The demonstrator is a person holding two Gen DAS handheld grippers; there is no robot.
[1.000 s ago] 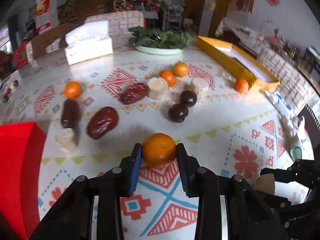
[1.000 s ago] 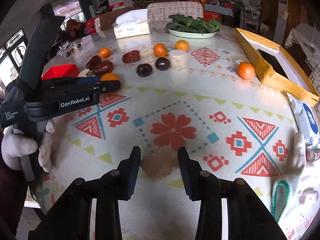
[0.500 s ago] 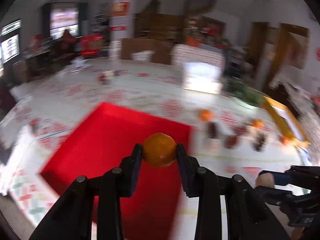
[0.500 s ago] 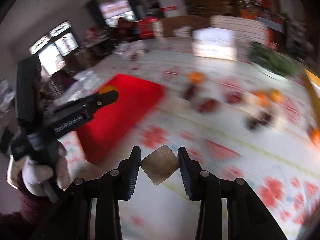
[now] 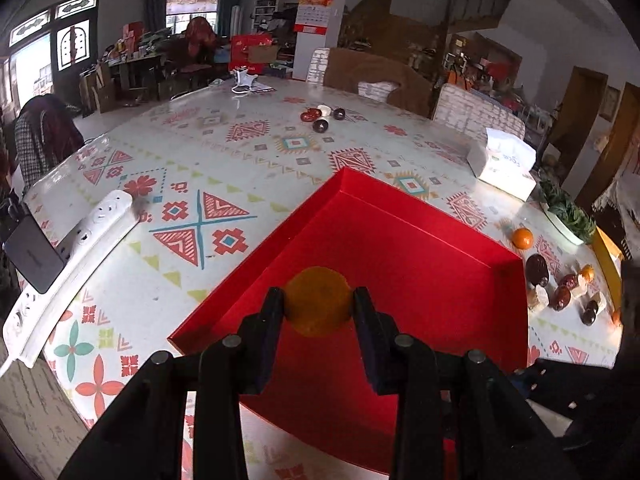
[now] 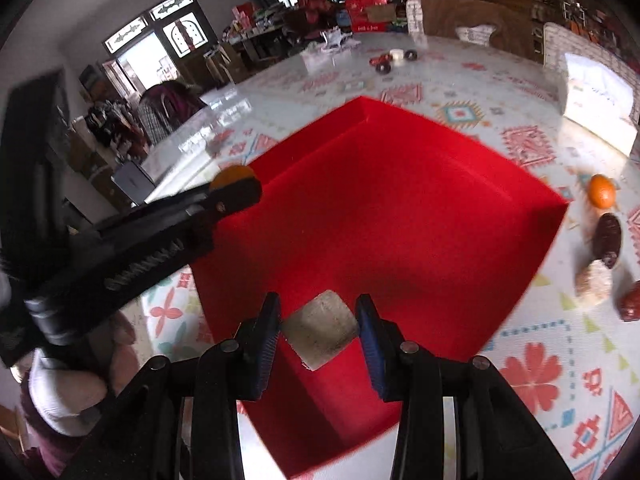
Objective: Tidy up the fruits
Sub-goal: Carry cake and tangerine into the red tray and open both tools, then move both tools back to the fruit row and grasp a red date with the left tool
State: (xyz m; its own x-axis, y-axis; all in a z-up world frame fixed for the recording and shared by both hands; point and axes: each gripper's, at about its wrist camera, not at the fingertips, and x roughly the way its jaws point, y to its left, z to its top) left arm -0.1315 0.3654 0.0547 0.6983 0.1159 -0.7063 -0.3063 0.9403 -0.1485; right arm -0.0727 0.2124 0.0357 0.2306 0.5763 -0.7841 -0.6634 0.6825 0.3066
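My left gripper [image 5: 318, 304] is shut on an orange [image 5: 318, 300] and holds it above the near left part of an empty red tray [image 5: 420, 264]. My right gripper [image 6: 319, 322] is shut on a pale beige chunk [image 6: 322, 328] and holds it over the near corner of the same red tray [image 6: 392, 208]. The left gripper [image 6: 236, 188] with the orange shows in the right wrist view, at the tray's left edge. More fruits lie right of the tray: an orange [image 5: 522, 238], dark dates [image 5: 537, 269] and pale chunks [image 5: 538, 298].
A white power strip [image 5: 72, 264] with a dark adapter lies at the table's left edge. A tissue box [image 5: 506, 164] stands behind the tray. A small group of fruits [image 5: 322, 117] lies far back. A plate of greens [image 5: 568, 212] is at the right.
Both grippers have swung left from the fruit spread to above the red tray, carrying the orange and the beige chunk. The tray now fills the middle of both views.
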